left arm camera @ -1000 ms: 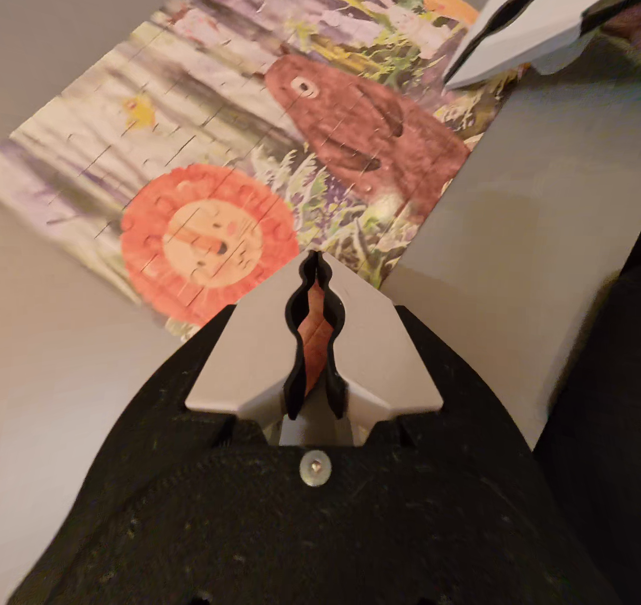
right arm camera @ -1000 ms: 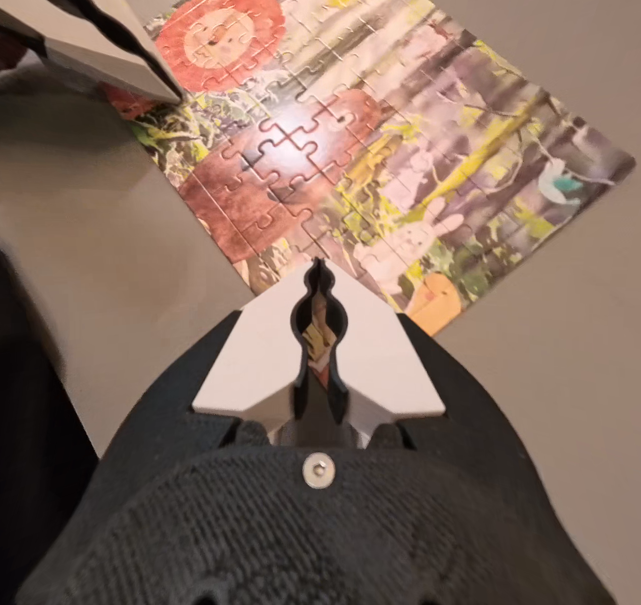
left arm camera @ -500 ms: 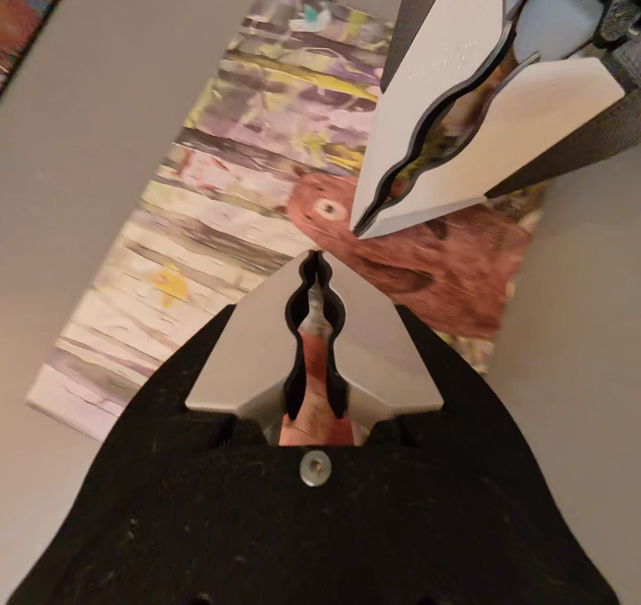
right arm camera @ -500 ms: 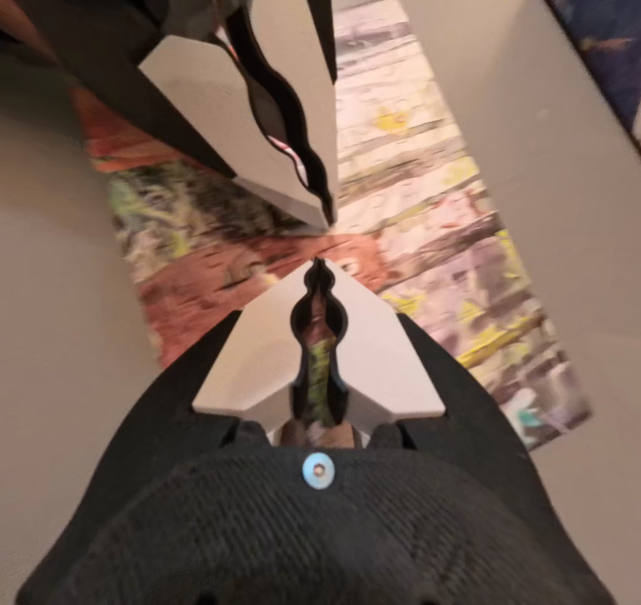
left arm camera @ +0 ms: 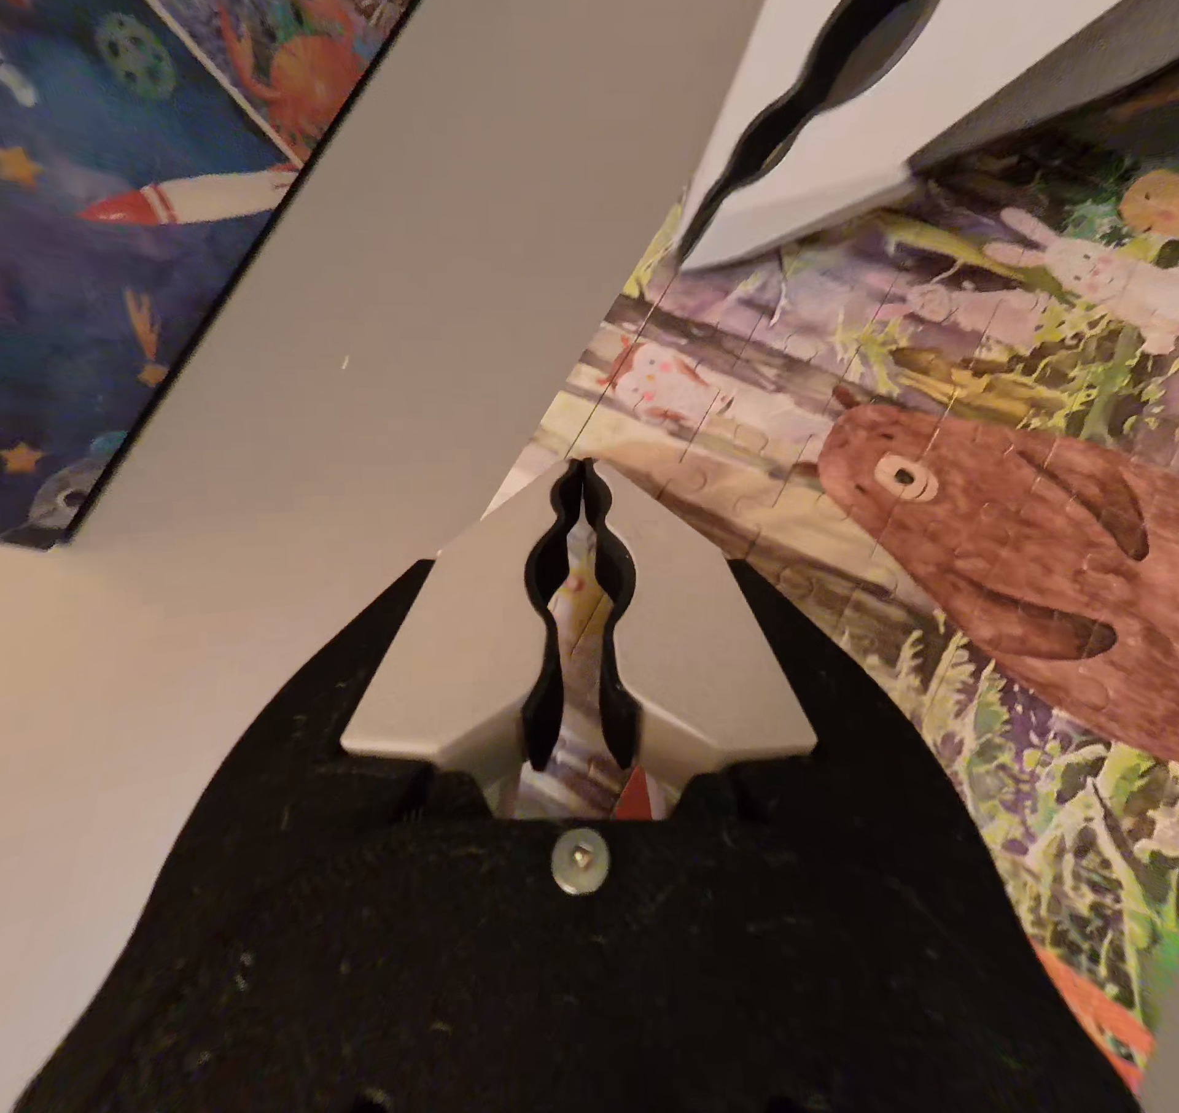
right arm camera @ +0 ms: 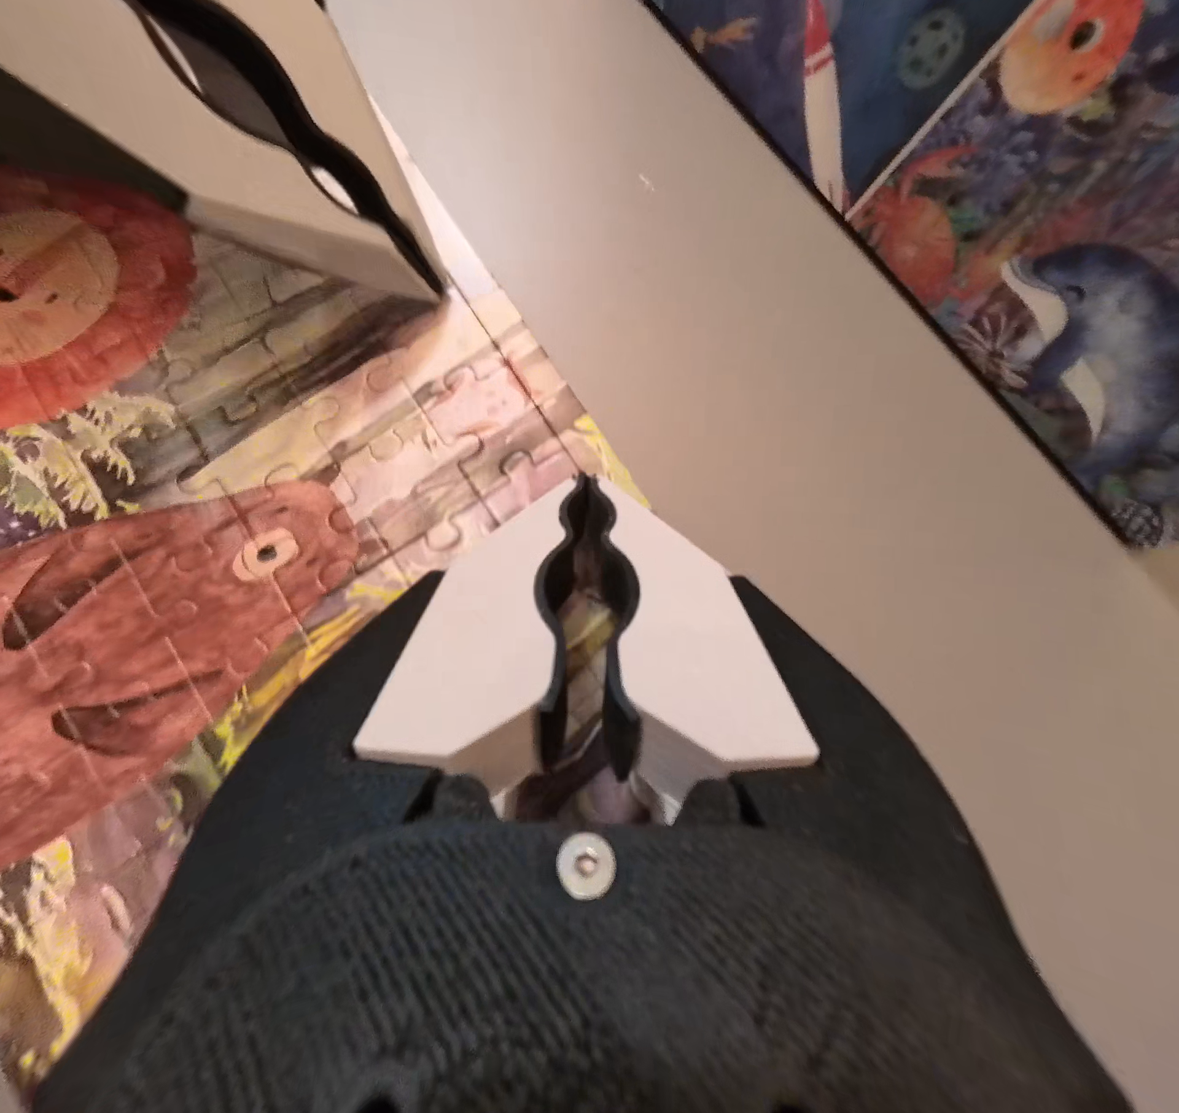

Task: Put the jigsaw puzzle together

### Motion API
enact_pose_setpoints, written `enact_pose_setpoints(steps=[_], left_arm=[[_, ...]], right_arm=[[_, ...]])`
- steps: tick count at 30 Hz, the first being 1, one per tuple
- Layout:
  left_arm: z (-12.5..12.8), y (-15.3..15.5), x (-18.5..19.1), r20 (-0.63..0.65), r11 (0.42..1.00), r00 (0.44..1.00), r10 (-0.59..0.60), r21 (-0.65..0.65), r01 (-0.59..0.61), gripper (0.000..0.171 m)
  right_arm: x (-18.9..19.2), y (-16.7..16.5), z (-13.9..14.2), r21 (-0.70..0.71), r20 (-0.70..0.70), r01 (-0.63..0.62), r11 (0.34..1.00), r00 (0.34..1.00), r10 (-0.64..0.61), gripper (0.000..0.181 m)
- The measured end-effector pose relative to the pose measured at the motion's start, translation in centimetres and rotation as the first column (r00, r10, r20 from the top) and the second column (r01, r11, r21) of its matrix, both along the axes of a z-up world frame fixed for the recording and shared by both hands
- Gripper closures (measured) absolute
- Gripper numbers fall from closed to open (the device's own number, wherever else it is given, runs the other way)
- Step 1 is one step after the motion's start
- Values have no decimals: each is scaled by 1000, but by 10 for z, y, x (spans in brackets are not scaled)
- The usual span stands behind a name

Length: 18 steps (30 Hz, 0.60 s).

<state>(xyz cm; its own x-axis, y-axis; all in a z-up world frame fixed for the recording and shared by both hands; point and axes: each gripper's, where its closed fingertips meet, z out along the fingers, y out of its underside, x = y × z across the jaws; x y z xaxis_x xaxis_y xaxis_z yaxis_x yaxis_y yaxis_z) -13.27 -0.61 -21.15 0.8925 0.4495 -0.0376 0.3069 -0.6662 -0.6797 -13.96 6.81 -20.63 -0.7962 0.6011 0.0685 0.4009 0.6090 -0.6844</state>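
The jigsaw puzzle (left arm camera: 957, 572) lies flat on the grey table, joined into one sheet, with a brown animal, an orange lion and white rabbits. It also shows in the right wrist view (right arm camera: 223, 540). My left gripper (left arm camera: 582, 465) is shut and empty, its tip over the puzzle's far edge. My right gripper (right arm camera: 587, 481) is shut and empty, also over that far edge. Each shows in the other's view, the right gripper (left arm camera: 686, 247) at top right and the left gripper (right arm camera: 430, 288) at top left. I cannot tell whether the tips touch the puzzle.
A dark blue picture board or box (left arm camera: 127, 221) with a rocket and sea animals lies beyond the puzzle, also in the right wrist view (right arm camera: 1021, 221). A strip of bare grey table (left arm camera: 415, 285) separates it from the puzzle.
Both grippers have swept from the puzzle's near edge across it to its far edge, staying shut. The blue picture board has come into view.
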Motion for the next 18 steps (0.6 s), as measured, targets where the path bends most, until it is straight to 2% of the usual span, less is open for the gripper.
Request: enact_pose_setpoints(steps=[6,11,15,18], left_arm=[[1,-29,15,75,997,996,52,53,-56,171],[2,-27,73,147,991,989,1,130,-21,171],[2,-24,119,131,992,990,-43,124,27,171],[2,-24,145,123,992,991,-56,119,41,171]], right_arm=[[33,7,0,-90,65,-10,996,998,16,181],[89,2,0,-109,102,-66,992,992,77,181],[142,-5,0,-134,148,-106,985,981,126,181],[167,-5,0,-109,136,-115,987,982,129,181]])
